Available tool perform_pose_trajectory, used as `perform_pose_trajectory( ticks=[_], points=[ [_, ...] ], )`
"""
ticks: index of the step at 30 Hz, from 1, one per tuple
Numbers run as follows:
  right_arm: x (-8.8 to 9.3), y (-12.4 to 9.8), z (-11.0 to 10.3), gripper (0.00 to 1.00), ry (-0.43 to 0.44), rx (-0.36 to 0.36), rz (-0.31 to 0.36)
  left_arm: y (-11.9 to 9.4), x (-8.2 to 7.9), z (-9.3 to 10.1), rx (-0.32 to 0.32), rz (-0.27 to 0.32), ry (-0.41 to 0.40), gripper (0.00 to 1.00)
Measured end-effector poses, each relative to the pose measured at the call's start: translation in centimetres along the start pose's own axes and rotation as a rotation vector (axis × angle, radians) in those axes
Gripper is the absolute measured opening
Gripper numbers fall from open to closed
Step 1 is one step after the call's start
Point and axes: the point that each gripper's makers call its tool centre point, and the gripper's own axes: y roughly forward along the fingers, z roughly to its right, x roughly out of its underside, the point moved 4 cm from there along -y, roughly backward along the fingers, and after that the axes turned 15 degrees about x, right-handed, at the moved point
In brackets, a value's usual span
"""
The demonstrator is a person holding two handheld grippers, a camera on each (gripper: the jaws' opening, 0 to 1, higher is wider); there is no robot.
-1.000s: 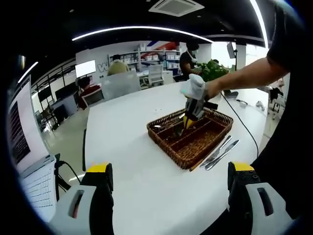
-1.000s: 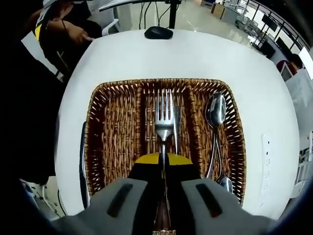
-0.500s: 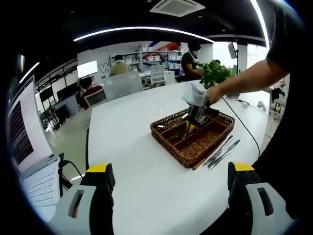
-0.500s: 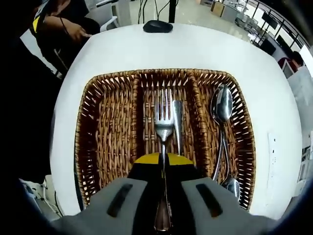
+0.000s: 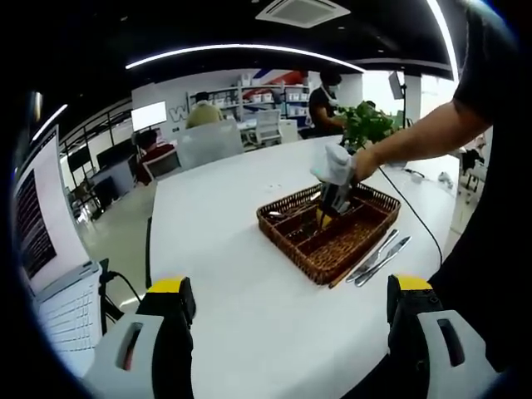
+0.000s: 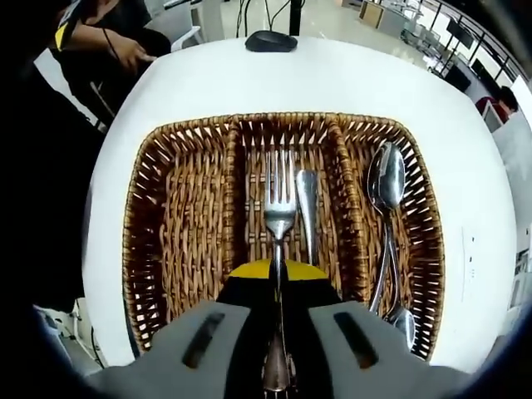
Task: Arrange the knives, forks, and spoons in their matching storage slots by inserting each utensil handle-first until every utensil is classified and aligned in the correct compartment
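We see the right gripper (image 6: 278, 270) with its fingers closed on a fork (image 6: 279, 208), holding it by the handle, tines forward, over the middle compartment of the wicker tray (image 6: 179, 241) on the white table (image 6: 349, 79). Another utensil (image 6: 307, 204) lies beside the fork; spoons (image 6: 389, 179) lie in the right compartment. The left gripper (image 5: 287, 307) hovers well back, fingers spread and empty; two knives (image 5: 378, 256) rest beside the tray.

Left view distant, right view overhead; both share basket (image 5: 332, 237) (image 6: 187, 249).
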Motion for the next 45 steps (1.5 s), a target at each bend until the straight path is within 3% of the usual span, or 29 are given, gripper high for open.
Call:
perform_pose_trajectory(
  ticks=[11,29,31,32,35,36,38,40,42,45],
  points=[
    [0.7,0.5,0.0,0.01,-0.007,-0.003,-0.013,0.3,-0.1,-0.1,-0.002,-0.006,-0.002,0.99],
    [1.0,0.6,-0.1,0.01,-0.016,-0.027,0.051,1.5,-0.6,0.3,0.019,-0.001,0.004,0.99],
    [1.1,0.5,0.0,0.01,0.000,-0.036,0.080,1.6,-0.8,0.4,0.023,0.003,0.007,0.99],
    [1.2,0.5,0.0,0.02,0.071,-0.067,0.096,1.8,-1.0,0.6,0.026,0.005,0.008,0.99],
    [1.2,0.4,0.3,0.02,0.120,-0.093,0.093,2.2,-1.1,1.0,0.038,0.004,0.014,0.99],
    [1.2,0.4,0.2,0.02,0.119,-0.085,0.086,2.3,-1.2,1.2,0.042,0.002,0.019,0.99],
    [0.9,0.3,0.3,0.05,-0.008,-0.043,0.115,2.5,-1.5,1.5,0.045,0.004,0.022,0.99],
    [1.1,0.2,0.6,0.11,0.028,0.012,0.092,2.6,-1.8,1.8,0.046,0.012,0.023,0.99],
    [1.3,-0.1,0.6,0.13,0.052,0.013,0.078,2.6,-1.8,2.1,0.046,0.012,0.026,0.99],
    [0.5,-1.8,1.1,0.22,0.043,0.055,0.155,2.6,-1.9,2.5,0.042,0.018,0.027,0.99]
  ],
)
